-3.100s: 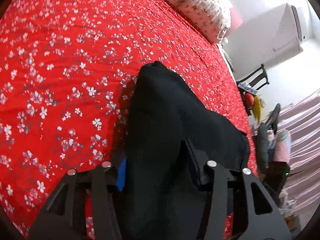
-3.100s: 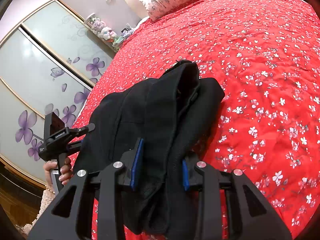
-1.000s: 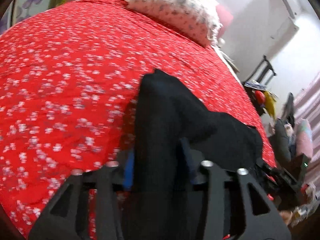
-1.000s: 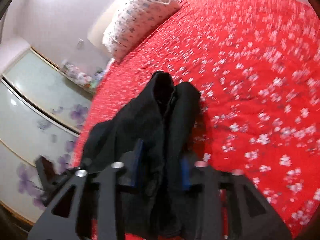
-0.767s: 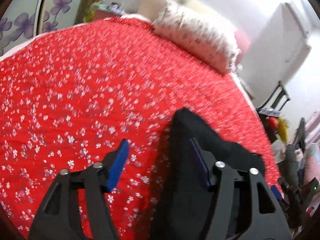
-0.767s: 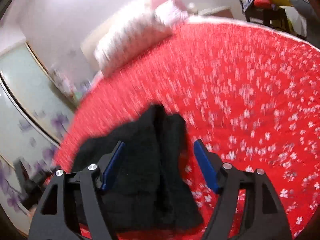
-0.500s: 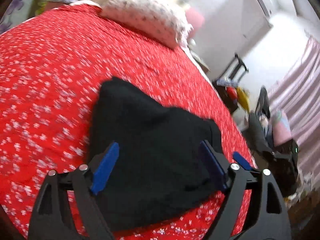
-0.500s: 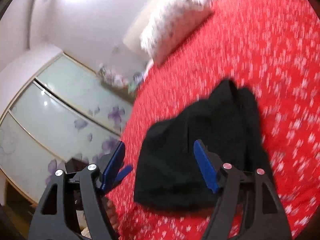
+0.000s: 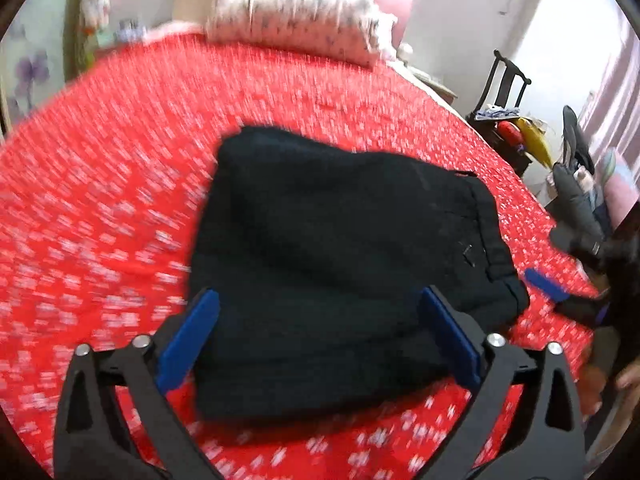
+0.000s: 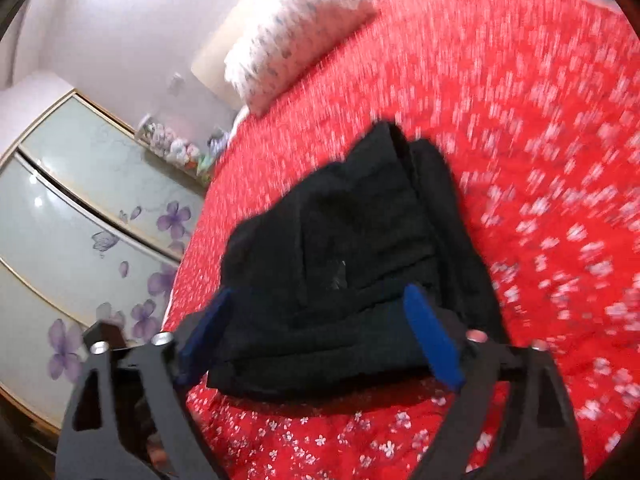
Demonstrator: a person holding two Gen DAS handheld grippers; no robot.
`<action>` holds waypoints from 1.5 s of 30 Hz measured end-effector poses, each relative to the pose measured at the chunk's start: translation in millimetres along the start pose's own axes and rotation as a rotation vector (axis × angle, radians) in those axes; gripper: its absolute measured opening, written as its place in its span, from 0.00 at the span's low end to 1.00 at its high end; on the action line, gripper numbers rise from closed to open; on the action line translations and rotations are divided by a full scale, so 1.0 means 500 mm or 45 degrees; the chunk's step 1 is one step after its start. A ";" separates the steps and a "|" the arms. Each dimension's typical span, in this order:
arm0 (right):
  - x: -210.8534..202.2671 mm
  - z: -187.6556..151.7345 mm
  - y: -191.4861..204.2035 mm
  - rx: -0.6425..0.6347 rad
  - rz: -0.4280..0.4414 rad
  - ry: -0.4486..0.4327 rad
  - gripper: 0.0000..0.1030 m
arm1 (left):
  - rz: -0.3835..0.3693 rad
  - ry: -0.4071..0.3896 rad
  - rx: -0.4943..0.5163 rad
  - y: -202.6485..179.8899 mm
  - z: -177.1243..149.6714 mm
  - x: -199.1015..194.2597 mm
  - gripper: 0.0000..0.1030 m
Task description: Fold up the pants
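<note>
Pants (image 9: 340, 248), black and folded into a compact rectangular bundle, lie flat on the red floral bedspread (image 9: 100, 200), at the centre of both wrist views. In the left wrist view the bundle's waistband edge runs down its 3 o'clock side. The left gripper (image 9: 318, 330) hovers at 6 o'clock of the bundle with its blue-padded fingers (image 9: 188, 340) spread wide; its jaws have just been opening, and they grip nothing, the pads standing clear of the cloth that shows behind them. At 3 o'clock in this view a blue pad of the right gripper (image 9: 546, 285) shows just off the bundle's corner, with part of a hand (image 9: 624, 380) below it.

In the right wrist view the right gripper (image 10: 316, 330) likewise sits at 6 o'clock of the pants (image 10: 360, 248). Its jaws have just been opening and stand apart, free of the fabric. A floral pillow (image 10: 288, 36) lies at 12 o'clock at the head of the bedspread (image 10: 540, 160), and a sliding wardrobe with purple flower decals (image 10: 80, 220) fills the 9 o'clock side. A dark chair (image 9: 504, 88) stands at 2 o'clock in the left wrist view. Both views are motion-blurred.
</note>
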State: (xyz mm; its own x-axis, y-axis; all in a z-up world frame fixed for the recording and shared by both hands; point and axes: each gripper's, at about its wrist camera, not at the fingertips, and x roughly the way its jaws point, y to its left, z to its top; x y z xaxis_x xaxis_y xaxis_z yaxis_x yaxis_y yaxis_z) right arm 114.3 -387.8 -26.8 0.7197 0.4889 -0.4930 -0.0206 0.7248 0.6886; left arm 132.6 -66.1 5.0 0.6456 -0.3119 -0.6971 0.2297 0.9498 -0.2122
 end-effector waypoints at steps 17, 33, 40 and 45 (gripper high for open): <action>-0.155 -0.252 0.140 -0.616 -0.489 -0.383 0.99 | 0.251 -0.423 0.221 -0.096 -0.206 -0.266 0.98; -0.161 -0.334 0.163 -0.780 -0.615 -0.466 0.99 | 0.273 -0.407 0.198 -0.096 -0.260 -0.245 0.98; -0.150 -0.341 0.158 -0.780 -0.669 -0.478 0.99 | 0.332 -0.413 0.181 -0.085 -0.259 -0.241 0.98; -0.142 -0.342 0.152 -0.766 -0.670 -0.454 0.99 | 0.354 -0.398 0.162 -0.077 -0.259 -0.233 0.98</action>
State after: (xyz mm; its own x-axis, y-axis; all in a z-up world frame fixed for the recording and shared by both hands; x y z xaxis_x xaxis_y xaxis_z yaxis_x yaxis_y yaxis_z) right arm -56.7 -284.5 -30.6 0.9109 -0.0896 -0.4028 0.0853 0.9959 -0.0287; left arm -46.0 -63.1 5.7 0.8806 -0.0553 -0.4706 0.0913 0.9944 0.0540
